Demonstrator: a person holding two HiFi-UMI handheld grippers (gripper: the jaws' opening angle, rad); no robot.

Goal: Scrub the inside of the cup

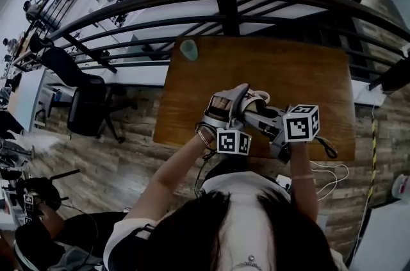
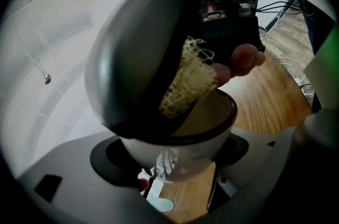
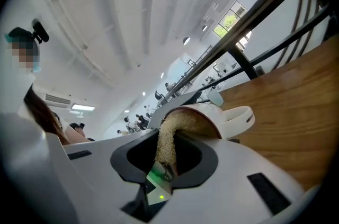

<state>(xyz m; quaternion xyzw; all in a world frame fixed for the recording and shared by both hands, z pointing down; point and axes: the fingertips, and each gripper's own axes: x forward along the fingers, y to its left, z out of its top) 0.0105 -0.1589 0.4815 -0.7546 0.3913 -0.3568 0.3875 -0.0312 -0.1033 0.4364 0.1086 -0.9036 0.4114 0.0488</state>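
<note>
My left gripper [image 2: 172, 155] is shut on a white cup [image 2: 212, 118] with a dark rim, gripped low on its body and tilted toward the other gripper. My right gripper [image 3: 167, 158] is shut on a strip of pale yellow mesh scrubber [image 3: 169, 135]. The scrubber's free end reaches over the rim into the cup [image 3: 209, 112], whose handle [image 3: 239, 118] points right. In the left gripper view the scrubber [image 2: 186, 81] hangs from the right gripper's grey jaw into the cup's mouth. In the head view both grippers meet above the near half of the wooden table [image 1: 301, 71].
A small green object [image 1: 189, 49] lies on the table's far left corner. A black metal railing [image 1: 224, 7] runs just beyond the table's far edge. White cables [image 1: 330, 172] trail on the floor at the right. A black office chair [image 1: 86, 103] stands to the left.
</note>
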